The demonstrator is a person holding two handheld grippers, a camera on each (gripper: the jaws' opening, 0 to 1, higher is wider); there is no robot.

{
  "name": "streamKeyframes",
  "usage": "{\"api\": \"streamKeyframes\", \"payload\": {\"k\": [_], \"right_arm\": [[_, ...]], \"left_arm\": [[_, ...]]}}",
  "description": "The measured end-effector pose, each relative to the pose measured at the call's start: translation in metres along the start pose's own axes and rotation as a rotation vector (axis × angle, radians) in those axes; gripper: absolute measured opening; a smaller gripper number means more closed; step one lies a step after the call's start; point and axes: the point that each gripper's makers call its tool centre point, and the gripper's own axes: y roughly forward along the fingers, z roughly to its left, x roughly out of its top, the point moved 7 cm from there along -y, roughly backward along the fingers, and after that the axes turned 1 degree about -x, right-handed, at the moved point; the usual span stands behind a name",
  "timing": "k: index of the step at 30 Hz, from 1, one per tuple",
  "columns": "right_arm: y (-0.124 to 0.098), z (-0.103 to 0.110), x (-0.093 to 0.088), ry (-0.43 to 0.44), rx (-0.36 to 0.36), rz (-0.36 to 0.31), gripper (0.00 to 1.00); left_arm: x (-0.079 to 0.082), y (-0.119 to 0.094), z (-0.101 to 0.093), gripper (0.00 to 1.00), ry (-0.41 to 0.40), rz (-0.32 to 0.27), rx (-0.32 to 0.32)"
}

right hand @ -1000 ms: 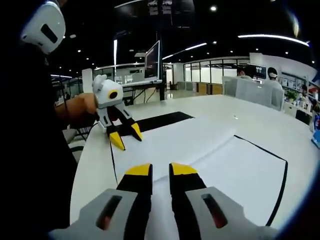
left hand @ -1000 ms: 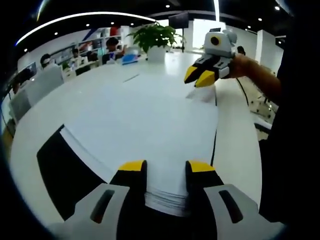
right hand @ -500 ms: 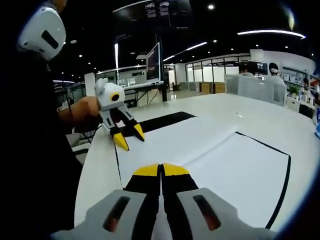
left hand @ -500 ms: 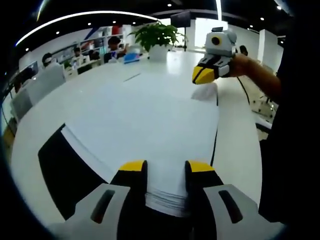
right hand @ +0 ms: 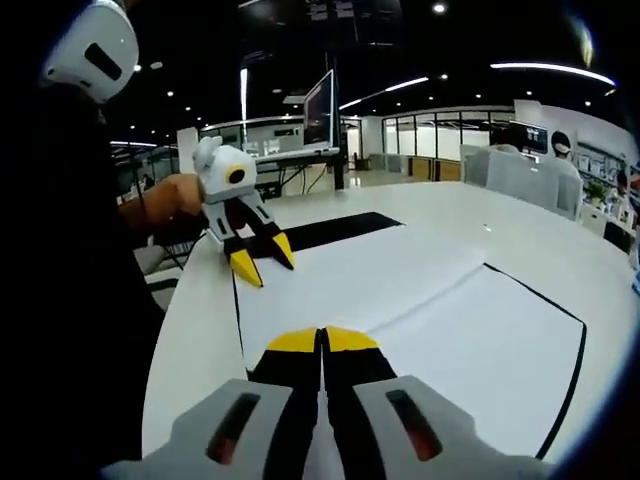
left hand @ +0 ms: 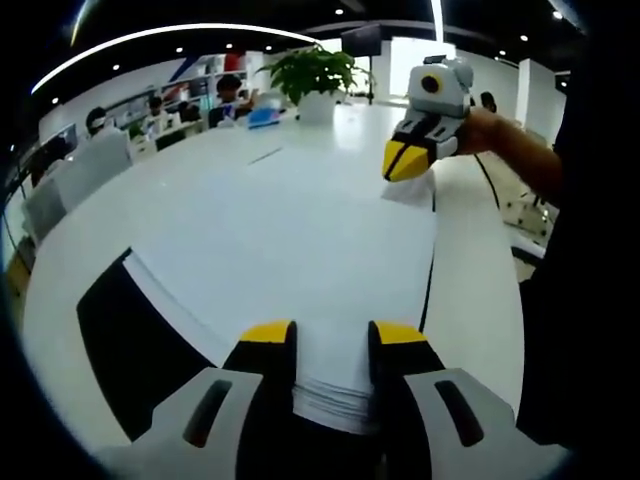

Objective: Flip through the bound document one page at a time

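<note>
The bound document [left hand: 300, 240] lies open on the white table, white pages up, with its black cover [left hand: 130, 340] showing at the left. My left gripper [left hand: 322, 335] is open, its jaws standing either side of the page stack's near edge. At the far right corner my right gripper [left hand: 408, 160] is shut on a page corner [left hand: 408, 192], which curls up off the stack. In the right gripper view my right gripper [right hand: 322, 340] has its jaws pressed together over the white page [right hand: 450, 310], and the left gripper [right hand: 263, 262] rests spread on the document's far edge.
A potted plant [left hand: 310, 70] stands at the table's far end, with people seated at desks behind it. A monitor [right hand: 322, 100] rises beyond the table. The table edge [left hand: 480, 300] runs close to the document's right side. A person's hand [left hand: 500, 135] holds the right gripper.
The right gripper's jaws went from apart to shut on the page corner, then rose slightly with it. The left gripper has stayed in place, open.
</note>
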Motion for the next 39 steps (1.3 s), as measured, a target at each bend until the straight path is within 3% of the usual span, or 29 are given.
{"api": "streamKeyframes", "payload": {"k": [17,25,28,30,32,39], "right_arm": [[-0.007,0.006,-0.004,0.006,-0.054,-0.021,0.02],[0.018,0.017,0.004,-0.042,0.027,-0.016,0.02],[0.024,0.013,-0.003,-0.046,0.034,0.000,0.02],[0.029,0.003,-0.017,-0.019,-0.018,0.045,0.02],[0.029,0.002,-0.016,0.067,-0.010,-0.018,0.02],[0.026,0.002,-0.020,0.036,-0.021,-0.038,0.02]], "left_arm": [[-0.002,-0.002,-0.002,0.29,0.003,-0.022,0.003],[-0.002,-0.003,-0.002,0.29,0.004,-0.027,0.002],[-0.002,-0.003,-0.002,0.29,0.002,-0.031,0.003],[-0.003,-0.003,-0.002,0.29,0.005,-0.034,0.001],[-0.002,-0.001,-0.003,0.29,0.009,-0.035,-0.004],[-0.001,0.000,-0.004,0.29,0.019,-0.038,-0.010]]}}
